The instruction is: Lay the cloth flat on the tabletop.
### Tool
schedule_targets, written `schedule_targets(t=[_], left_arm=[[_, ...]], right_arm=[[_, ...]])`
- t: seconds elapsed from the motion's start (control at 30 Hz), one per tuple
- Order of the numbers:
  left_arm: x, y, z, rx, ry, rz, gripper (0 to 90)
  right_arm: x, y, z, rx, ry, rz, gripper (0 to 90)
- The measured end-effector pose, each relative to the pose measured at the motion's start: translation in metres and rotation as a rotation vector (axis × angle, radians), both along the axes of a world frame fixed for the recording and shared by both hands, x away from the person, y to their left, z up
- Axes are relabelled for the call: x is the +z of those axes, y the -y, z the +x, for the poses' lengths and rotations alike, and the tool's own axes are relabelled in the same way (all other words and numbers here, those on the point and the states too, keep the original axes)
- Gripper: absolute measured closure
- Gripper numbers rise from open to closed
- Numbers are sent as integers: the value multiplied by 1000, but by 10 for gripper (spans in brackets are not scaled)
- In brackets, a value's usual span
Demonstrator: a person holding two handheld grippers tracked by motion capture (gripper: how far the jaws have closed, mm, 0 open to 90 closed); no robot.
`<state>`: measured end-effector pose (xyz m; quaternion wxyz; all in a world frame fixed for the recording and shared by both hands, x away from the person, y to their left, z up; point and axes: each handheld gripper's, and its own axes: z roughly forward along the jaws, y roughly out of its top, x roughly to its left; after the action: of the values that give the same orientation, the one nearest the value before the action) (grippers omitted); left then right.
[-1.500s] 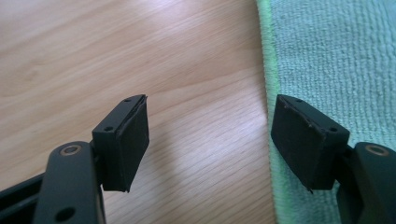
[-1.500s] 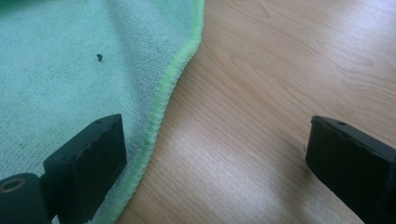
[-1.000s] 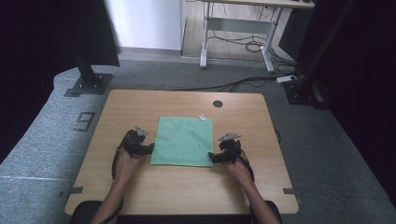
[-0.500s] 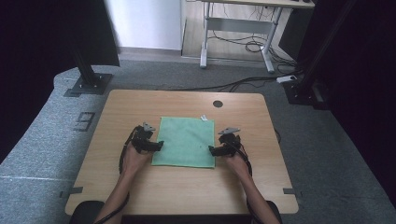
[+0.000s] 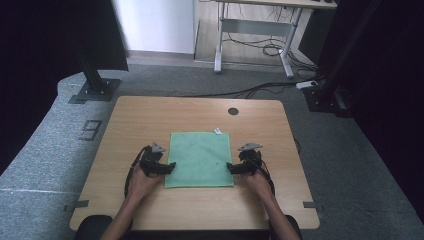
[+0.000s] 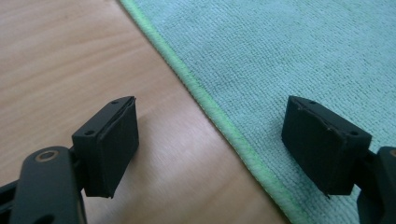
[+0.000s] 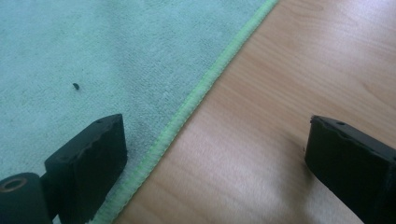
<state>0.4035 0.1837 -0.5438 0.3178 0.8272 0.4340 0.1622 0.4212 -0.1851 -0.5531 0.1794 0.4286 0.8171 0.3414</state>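
A square green microfibre cloth lay flat near the middle of a light wooden table. The left gripper sat at the cloth's left edge, near its front corner, its jaws just having opened wide, one over wood and one over cloth, straddling the hem. The right gripper sat at the right edge, jaws likewise wide apart across the hem, gripping nothing.

I see a pale green cloth with a brighter lime-green stitched edge and one small dark speck, lying on my light wood-grain worktop. My grippers' fingers are matte black, and a small white tag sits at the cloth's far edge.
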Motion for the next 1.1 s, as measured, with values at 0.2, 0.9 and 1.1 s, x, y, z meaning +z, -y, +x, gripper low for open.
schedule_targets(t=[0.2, 0.9, 1.1], left_arm=[[0, 1, -13, -23, 0, 0, 187], [19, -24, -34, -32, 26, -68, 141], [13, -49, -43, 1, -1, -30, 122]], right_arm=[[0, 3, -14, 11, -6, 7, 55], [11, 24, -39, 32, 9, 21, 66], [6, 45, -47, 0, -10, 9, 0]])
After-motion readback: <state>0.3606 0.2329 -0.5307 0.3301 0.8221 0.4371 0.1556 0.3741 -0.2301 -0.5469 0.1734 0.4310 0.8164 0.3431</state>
